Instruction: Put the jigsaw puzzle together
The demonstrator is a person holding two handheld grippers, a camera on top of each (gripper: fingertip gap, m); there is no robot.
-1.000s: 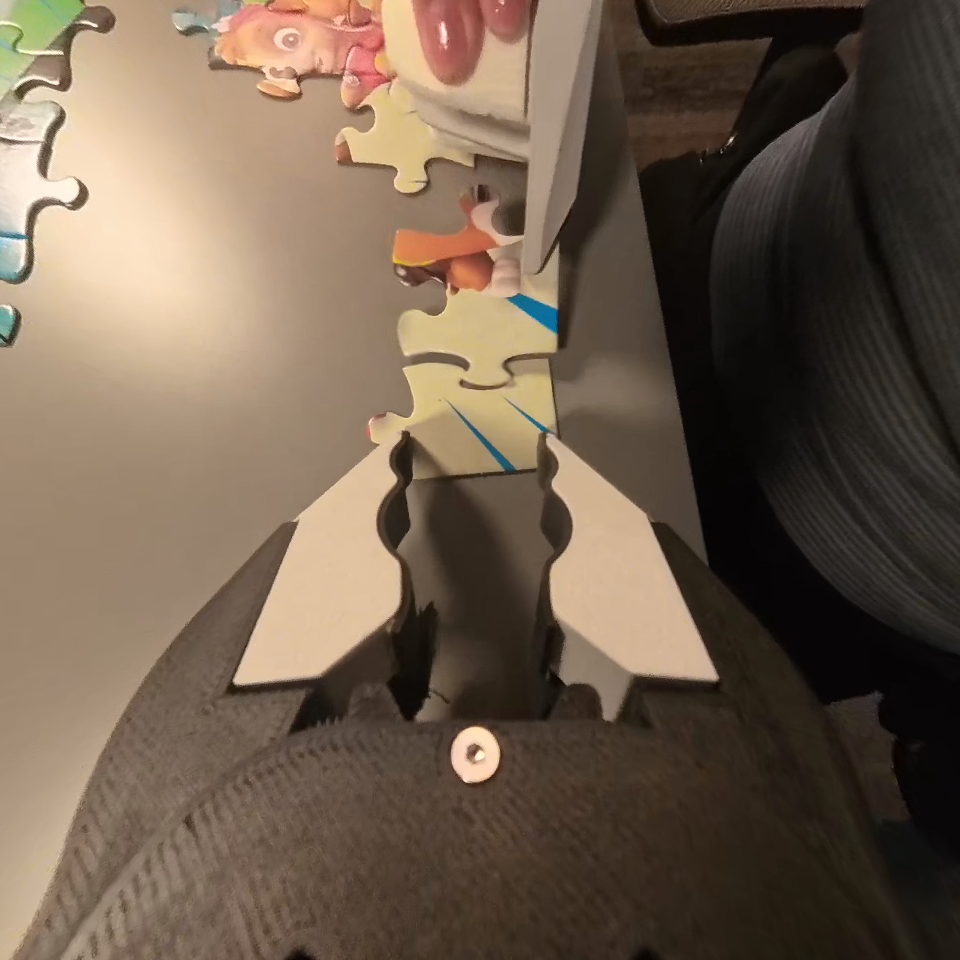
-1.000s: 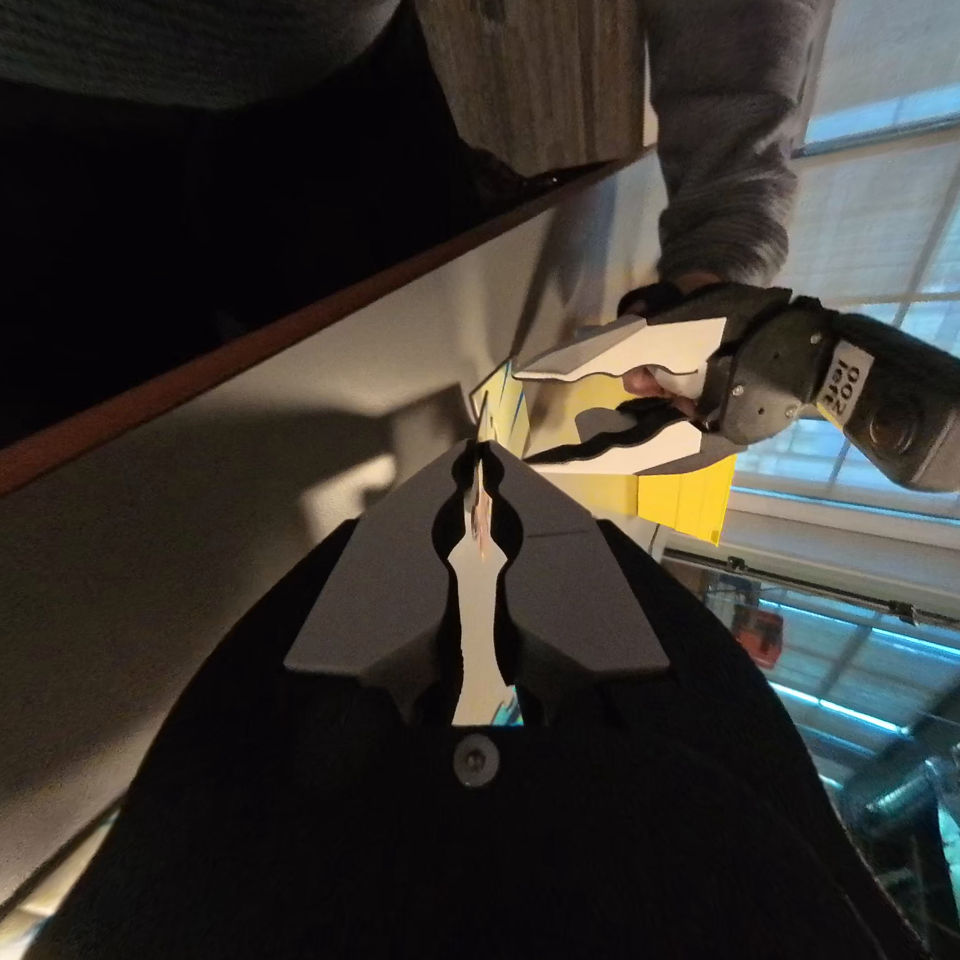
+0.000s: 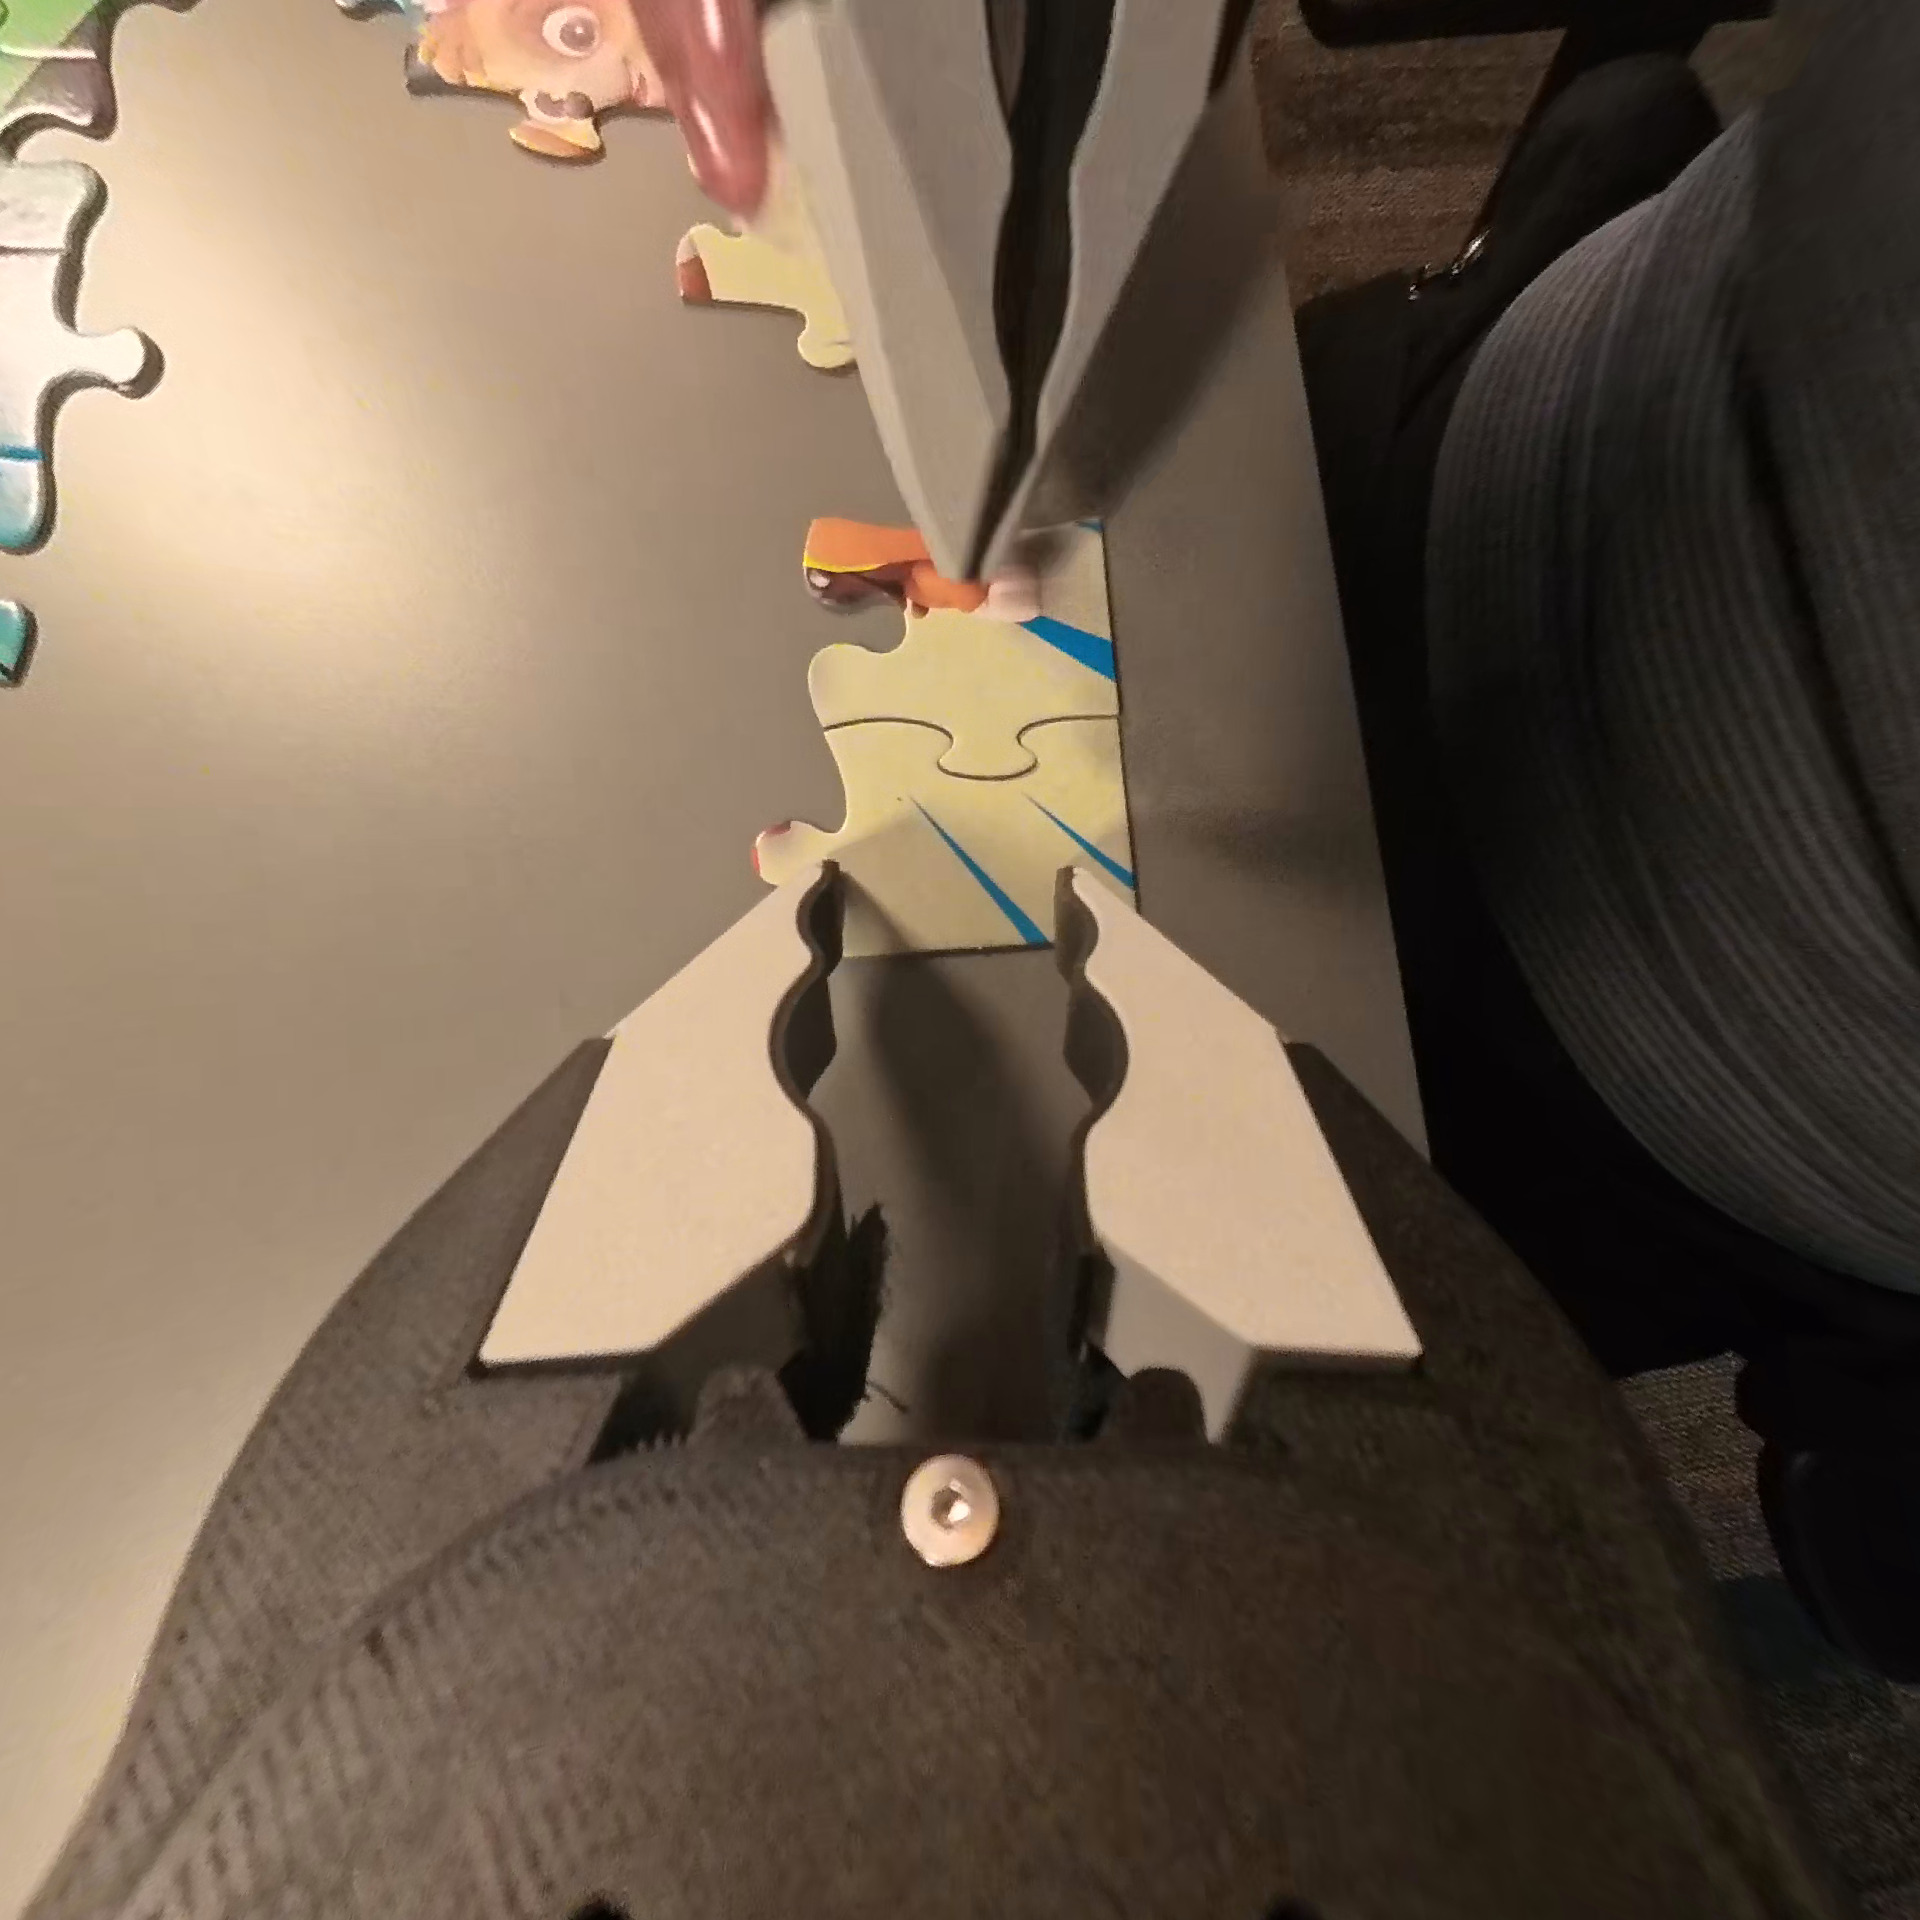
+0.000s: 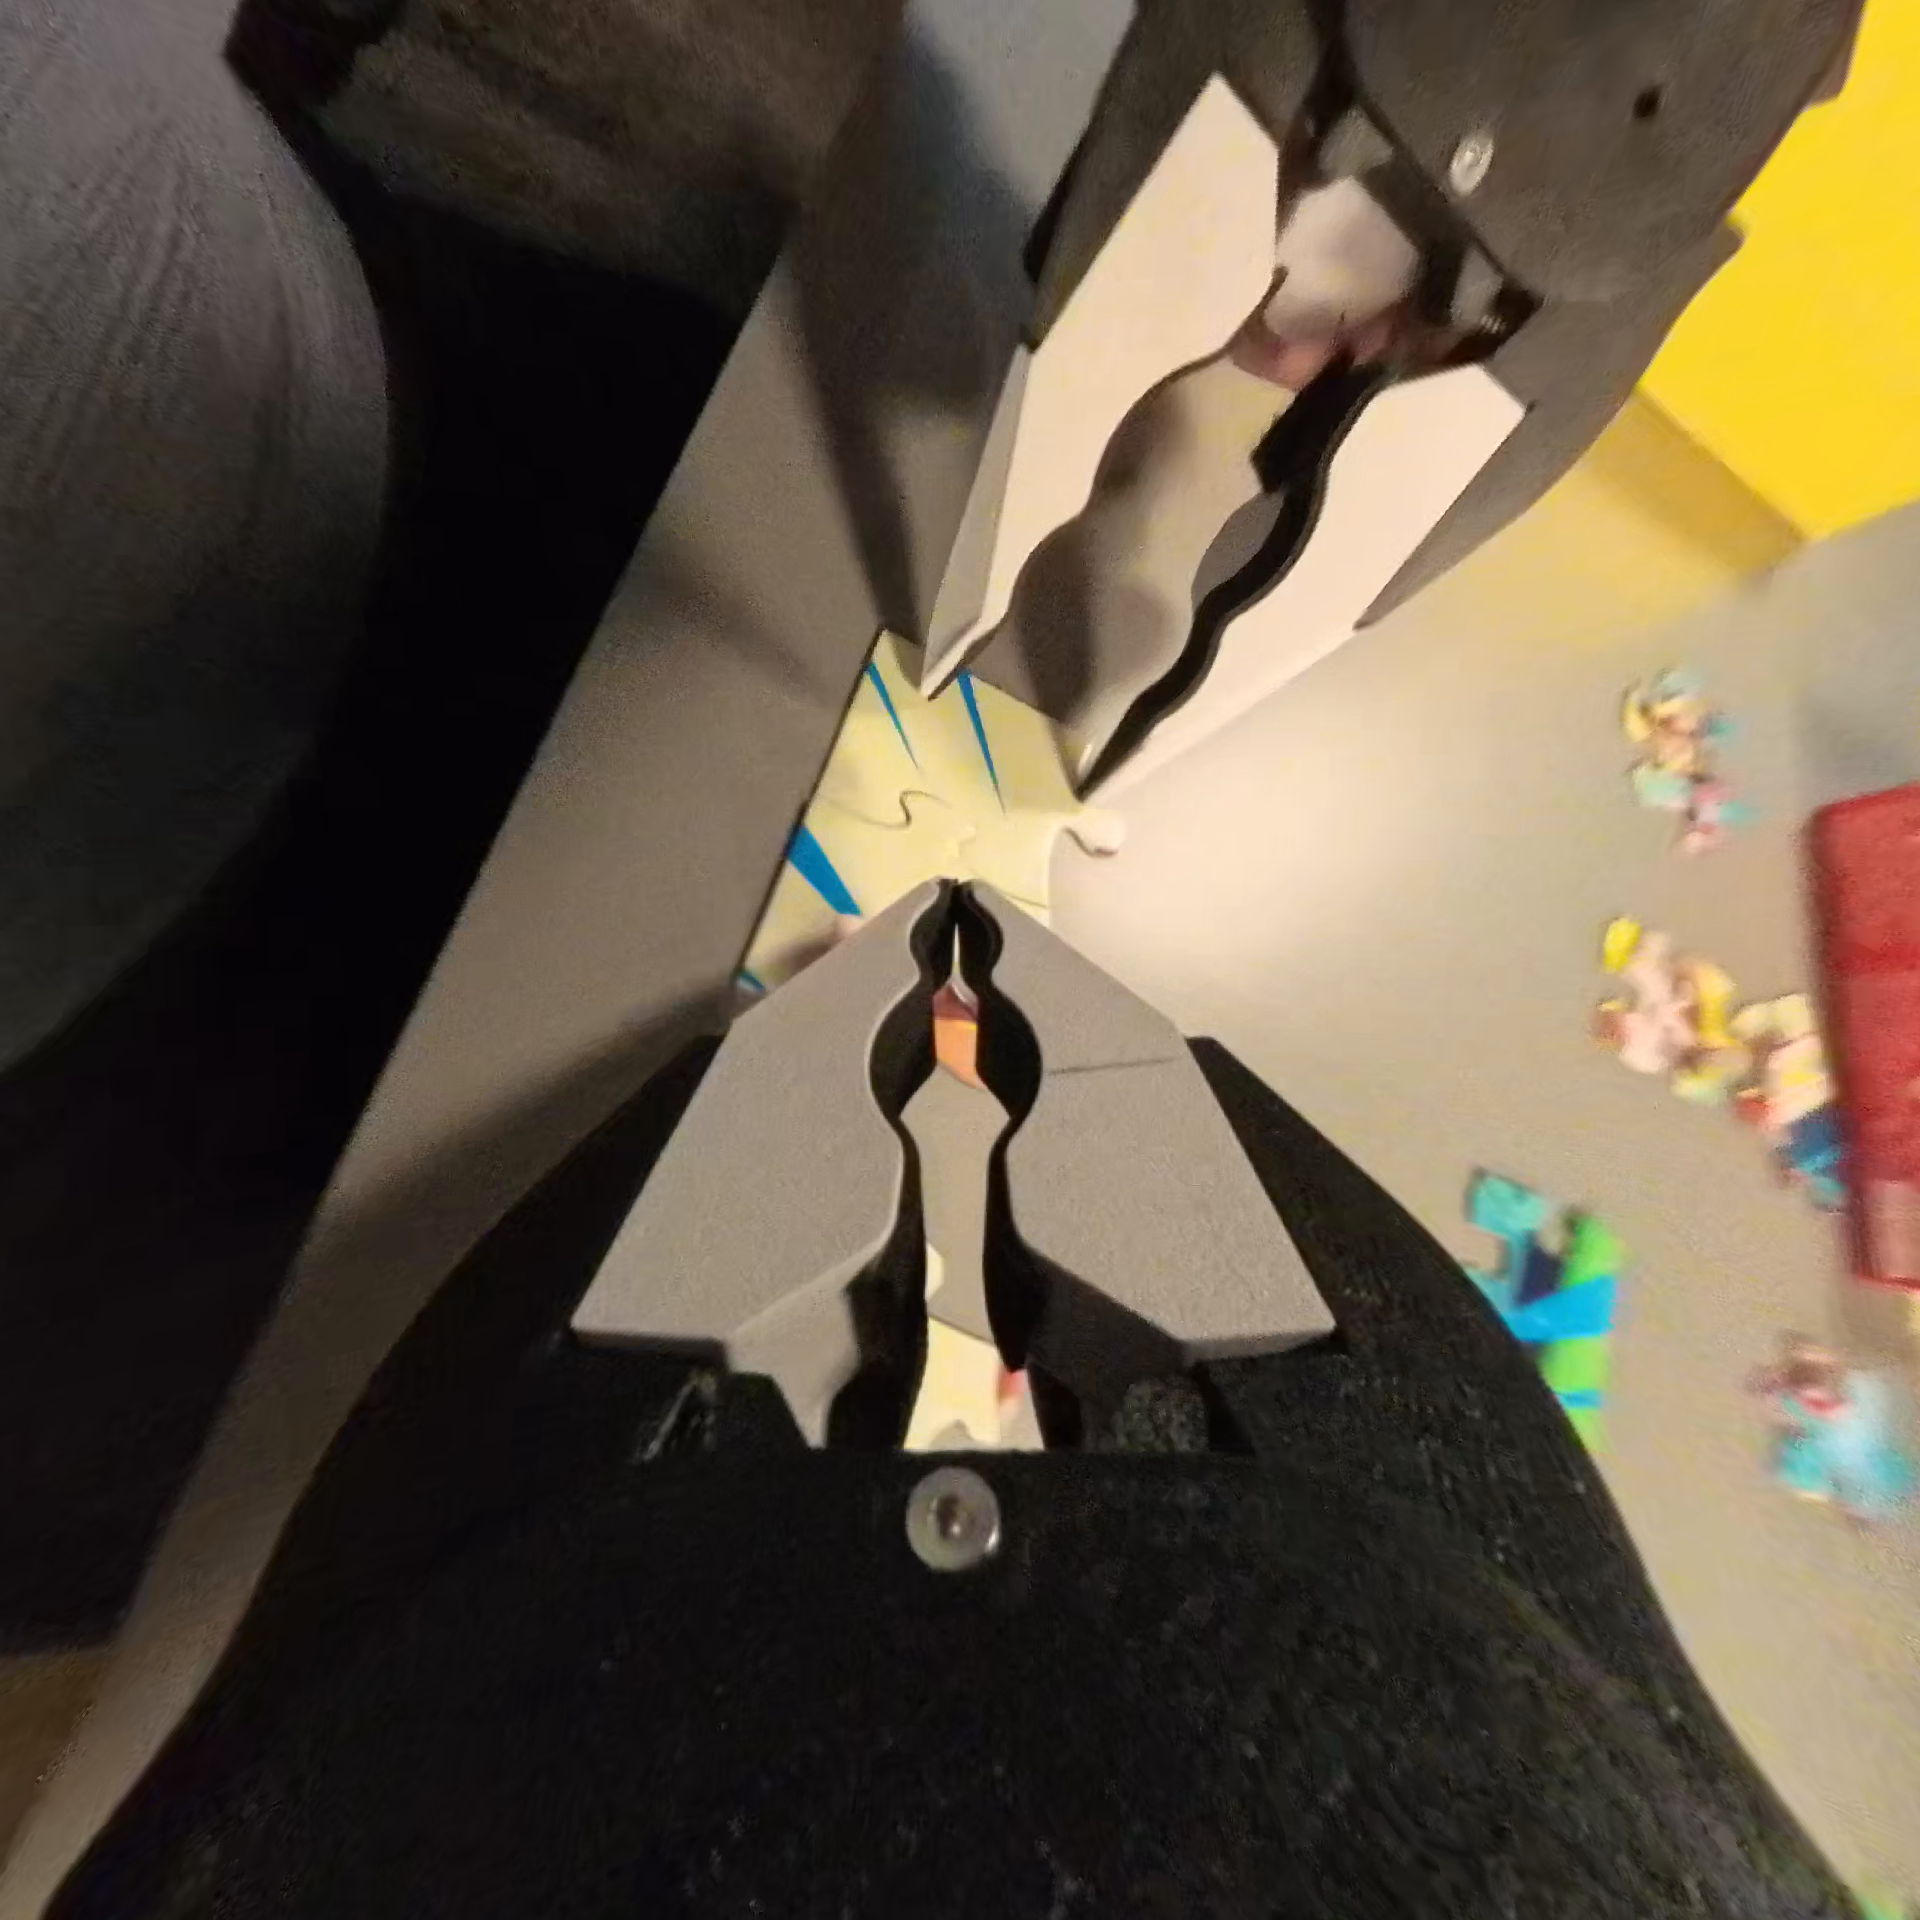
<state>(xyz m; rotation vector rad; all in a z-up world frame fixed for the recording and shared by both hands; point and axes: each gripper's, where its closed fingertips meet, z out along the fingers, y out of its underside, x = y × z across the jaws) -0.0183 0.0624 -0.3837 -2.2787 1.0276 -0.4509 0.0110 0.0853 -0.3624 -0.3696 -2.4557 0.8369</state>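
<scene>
Left gripper [image 3: 951, 883], black-bodied with pale fingers, fills the lower half of its own view. Its jaws stand spread and grasp nothing. The two fingertips [image 3: 821, 883] lie over the near corners of a flat puzzle piece, one to each side. The same gripper shows from the front in the right wrist view [image 4: 1013, 727], tips down at the strip's far end.

Right gripper [image 4: 951, 888] has its jaws pressed together. In the left wrist view it descends from above [image 3: 977, 566], and its closed tips rest on the orange piece [image 3: 862, 551]. Nothing is pinched between them as far as either view shows; orange shows through the gap behind the tips, lying on the table beneath.

Grey table [image 3: 364, 727]: bears every piece. Its edge runs just beside the strip, and beyond it sits a person in a ribbed grey garment [image 3: 1662, 727].

Puzzle strip [image 3: 987, 748]: pale yellow pieces with blue rays, already interlocked, lying flat along the table edge between the two grippers. The orange piece adjoins its far end.

Further pieces: a pale yellow piece [image 3: 758, 291] partly under the right gripper, a cartoon-figure piece [image 3: 561, 62] beyond it, and blue-green pieces [image 3: 52, 312] well apart at the left margin. The right wrist view adds blurred loose pieces [image 4: 1704, 1039] and a red object [image 4: 1870, 1039] at the frame edge.
</scene>
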